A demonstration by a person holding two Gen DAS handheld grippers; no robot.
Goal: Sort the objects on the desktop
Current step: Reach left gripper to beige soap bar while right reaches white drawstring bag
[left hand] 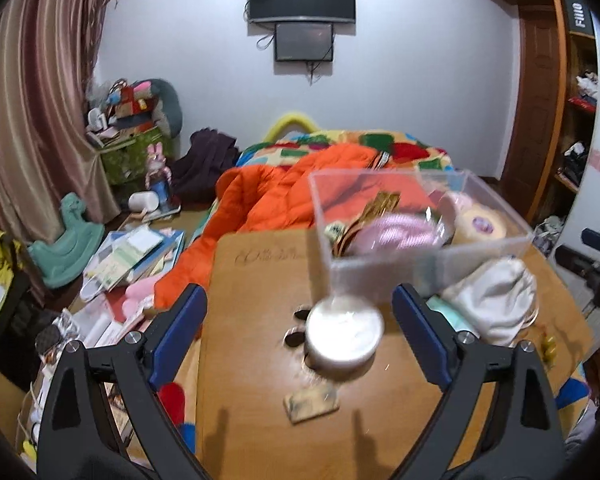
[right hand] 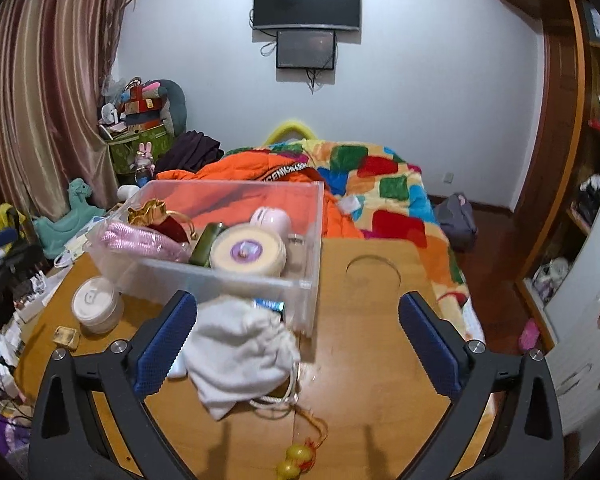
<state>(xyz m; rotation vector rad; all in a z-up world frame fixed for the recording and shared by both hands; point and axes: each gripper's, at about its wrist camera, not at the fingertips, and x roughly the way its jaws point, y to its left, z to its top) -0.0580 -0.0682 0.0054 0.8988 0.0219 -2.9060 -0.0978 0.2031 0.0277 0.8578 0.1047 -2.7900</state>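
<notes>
A clear plastic box (right hand: 236, 280) stands on the wooden table (right hand: 360, 352) and holds a pink pouch (right hand: 140, 236), a round cream tin (right hand: 248, 256), a green tube and other small items. A white round jar (left hand: 344, 332) sits on the table between the fingers of my open left gripper (left hand: 300, 320). A small gold packet (left hand: 310, 402) lies in front of it. A white drawstring bag (right hand: 240, 356) lies by the box, just right of the left finger of my open, empty right gripper (right hand: 298, 328). A yellow bead charm (right hand: 296, 458) on orange cord lies near the table's front edge.
The box also shows in the left wrist view (left hand: 420, 264), with the white bag (left hand: 496, 304) to its right. A bed with an orange jacket (left hand: 284, 196) and a colourful quilt (right hand: 388, 188) lies behind the table. Books and toys clutter the floor (left hand: 128, 264) at left.
</notes>
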